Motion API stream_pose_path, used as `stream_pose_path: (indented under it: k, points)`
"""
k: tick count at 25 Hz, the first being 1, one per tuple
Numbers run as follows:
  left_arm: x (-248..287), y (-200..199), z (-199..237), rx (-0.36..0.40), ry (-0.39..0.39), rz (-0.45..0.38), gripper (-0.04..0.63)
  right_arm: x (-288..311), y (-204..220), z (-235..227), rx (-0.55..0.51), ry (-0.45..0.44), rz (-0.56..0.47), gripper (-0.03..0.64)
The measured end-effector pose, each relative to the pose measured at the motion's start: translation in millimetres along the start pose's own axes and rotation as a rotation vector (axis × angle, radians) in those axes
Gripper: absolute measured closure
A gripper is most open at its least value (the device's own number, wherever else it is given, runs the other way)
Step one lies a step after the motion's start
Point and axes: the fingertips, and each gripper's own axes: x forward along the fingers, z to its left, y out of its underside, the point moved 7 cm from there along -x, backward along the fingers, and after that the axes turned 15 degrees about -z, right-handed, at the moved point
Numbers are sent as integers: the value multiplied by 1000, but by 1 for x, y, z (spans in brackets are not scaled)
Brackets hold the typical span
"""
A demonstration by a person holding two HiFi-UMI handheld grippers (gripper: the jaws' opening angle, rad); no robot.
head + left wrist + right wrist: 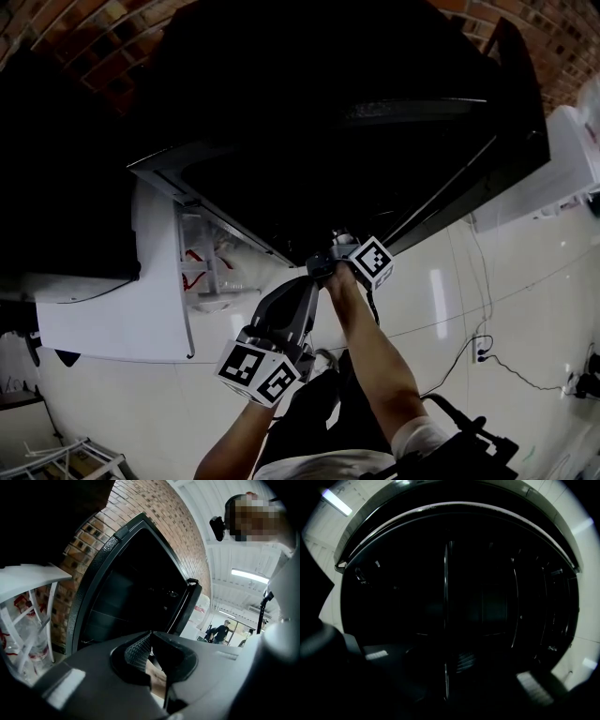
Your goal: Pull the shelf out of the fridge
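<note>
Right gripper [339, 242] at the mouth of the dark fridge [309, 122], its jaws closed on the thin edge of the shelf [445, 597]. The shelf runs straight ahead of the gripper, inside the cabinet. Just beside it and nearer the person, the left gripper [314, 272] has its jaws together on nothing. The white door [141, 309] stands open to that gripper's left.

Shows rough matt brick on the wall [154, 508], glossy black on the fridge frame [101, 559], smooth white plastic on the door [155, 309]. Adds shine on the tiled floor [506, 300] and the thin metal shelf rod [446, 573].
</note>
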Motion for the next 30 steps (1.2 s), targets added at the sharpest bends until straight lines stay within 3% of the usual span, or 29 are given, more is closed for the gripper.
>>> stream_pose_path:
  k: [19, 30]
  points:
    - [-11, 4, -6, 2, -6, 7, 601, -32, -3, 8, -13, -25, 14, 597]
    - [-25, -9, -27, -16, -7, -15, 601, -87, -7, 45, -19, -53, 7, 597]
